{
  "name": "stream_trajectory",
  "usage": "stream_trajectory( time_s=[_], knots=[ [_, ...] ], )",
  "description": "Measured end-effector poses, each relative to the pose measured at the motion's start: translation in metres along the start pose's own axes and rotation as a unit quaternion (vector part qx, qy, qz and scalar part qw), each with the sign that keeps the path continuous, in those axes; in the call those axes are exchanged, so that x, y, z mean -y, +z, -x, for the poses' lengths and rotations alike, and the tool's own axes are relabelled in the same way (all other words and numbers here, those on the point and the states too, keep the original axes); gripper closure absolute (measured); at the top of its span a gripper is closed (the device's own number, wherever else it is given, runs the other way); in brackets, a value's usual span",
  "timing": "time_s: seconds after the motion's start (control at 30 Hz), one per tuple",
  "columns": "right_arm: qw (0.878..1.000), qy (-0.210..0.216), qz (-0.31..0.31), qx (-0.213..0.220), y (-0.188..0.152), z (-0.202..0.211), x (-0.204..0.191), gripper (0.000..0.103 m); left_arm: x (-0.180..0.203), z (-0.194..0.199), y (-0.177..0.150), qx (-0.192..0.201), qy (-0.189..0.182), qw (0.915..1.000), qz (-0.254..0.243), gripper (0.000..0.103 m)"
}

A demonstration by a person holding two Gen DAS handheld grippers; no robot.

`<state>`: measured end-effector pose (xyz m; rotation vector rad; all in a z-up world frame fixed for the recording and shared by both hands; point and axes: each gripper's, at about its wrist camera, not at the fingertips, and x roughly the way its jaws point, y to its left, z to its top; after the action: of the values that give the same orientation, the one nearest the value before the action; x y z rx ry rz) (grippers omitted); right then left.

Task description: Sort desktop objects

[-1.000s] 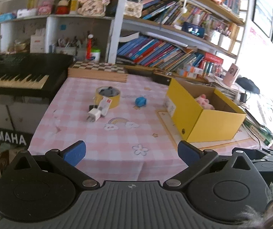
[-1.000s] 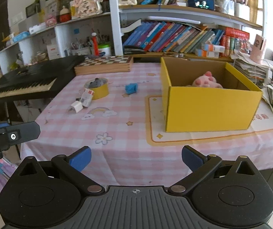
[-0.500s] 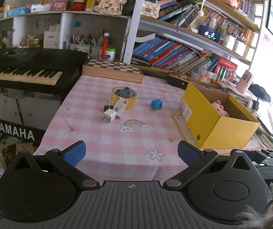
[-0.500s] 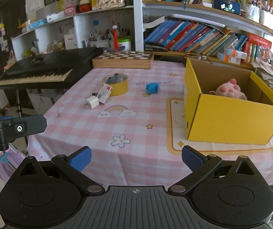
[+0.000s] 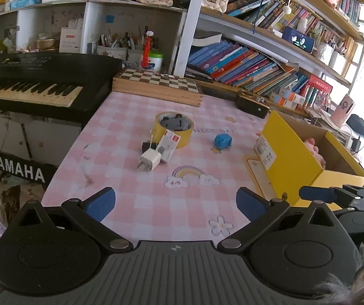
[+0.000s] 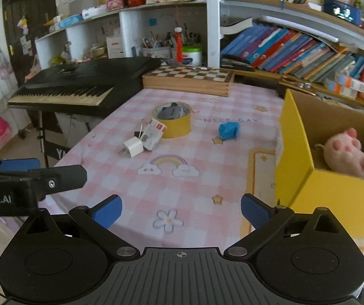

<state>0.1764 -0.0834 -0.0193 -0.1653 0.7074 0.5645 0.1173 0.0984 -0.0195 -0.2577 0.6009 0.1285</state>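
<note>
On the pink checked tablecloth (image 5: 136, 178) lie a white charger plug (image 5: 149, 161) (image 6: 132, 147), a small white and red box (image 5: 169, 143) (image 6: 154, 133), a black binder clip (image 5: 146, 145), a yellow tape roll (image 5: 174, 127) (image 6: 173, 120) with a grey object inside, and a blue crumpled object (image 5: 223, 141) (image 6: 229, 130). A yellow cardboard box (image 5: 291, 162) (image 6: 334, 195) on the right holds a pink plush toy (image 6: 346, 152). My left gripper (image 5: 173, 202) and right gripper (image 6: 181, 209) are both open and empty, over the table's near edge.
A black Yamaha keyboard (image 5: 29, 81) (image 6: 85, 84) stands left of the table. A wooden chessboard (image 5: 159, 84) (image 6: 189, 77) lies at the table's far edge. Bookshelves (image 5: 245, 66) fill the back. The left gripper's body (image 6: 16, 185) shows at the right wrist view's left.
Both grippers have moved forward and closer to the table; the objects appear larger. The right gripper's finger now shows at the right of the left wrist view. Both stay open.
</note>
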Motion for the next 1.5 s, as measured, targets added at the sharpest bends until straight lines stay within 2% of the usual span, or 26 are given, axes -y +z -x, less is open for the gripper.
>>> stream_trajectory(
  time_s=[0.2,0.5,0.57,0.63,0.73,0.8,0.87,0.93,1.1,1.23,1.3,1.37,1.5],
  knots=[
    [1.000,0.023,0.003,-0.001,0.019,-0.023,0.015,0.004,0.000,-0.028,0.018,0.004,0.010,0.9999,0.004,0.003],
    [0.999,0.030,0.007,-0.014,0.044,-0.065,0.030,0.004,-0.003,-0.070,0.039,0.002,0.029,0.9994,0.017,0.004],
    [0.999,0.028,0.008,-0.013,0.049,-0.073,0.032,0.005,-0.006,-0.080,0.044,0.001,0.035,0.9991,0.022,0.008],
    [0.999,0.026,0.013,-0.014,0.055,-0.082,0.034,0.011,-0.010,-0.089,0.048,-0.001,0.037,0.9989,0.028,0.014],
    [0.999,0.025,0.019,-0.023,0.063,-0.097,0.038,0.020,-0.017,-0.107,0.051,-0.014,0.043,0.9982,0.038,0.016],
    [0.999,0.025,0.004,-0.025,0.069,-0.105,0.045,0.020,-0.019,-0.120,0.050,-0.027,0.048,0.9980,0.030,0.022],
    [0.999,0.017,-0.003,-0.027,0.076,-0.113,0.050,0.020,-0.021,-0.132,0.048,-0.042,0.051,0.9976,0.022,0.035],
    [0.999,0.012,-0.012,-0.030,0.082,-0.121,0.055,0.020,-0.022,-0.142,0.047,-0.054,0.053,0.9970,0.017,0.043],
    [0.998,0.002,-0.035,-0.044,0.092,-0.144,0.066,0.020,-0.022,-0.166,0.045,-0.074,0.063,0.9953,-0.003,0.044],
    [0.997,-0.002,-0.047,-0.059,0.094,-0.160,0.070,0.020,-0.019,-0.179,0.042,-0.083,0.066,0.9942,-0.018,0.049],
    [0.997,-0.007,-0.047,-0.064,0.094,-0.168,0.070,0.020,-0.017,-0.180,0.042,-0.081,0.061,0.9946,-0.021,0.054],
    [0.997,-0.013,-0.044,-0.065,0.096,-0.174,0.070,0.020,-0.014,-0.179,0.040,-0.077,0.061,0.9946,-0.032,0.070],
    [0.996,-0.023,-0.044,-0.069,0.097,-0.186,0.072,0.020,-0.012,-0.175,0.040,-0.077,0.061,0.9947,-0.031,0.072]
  ],
)
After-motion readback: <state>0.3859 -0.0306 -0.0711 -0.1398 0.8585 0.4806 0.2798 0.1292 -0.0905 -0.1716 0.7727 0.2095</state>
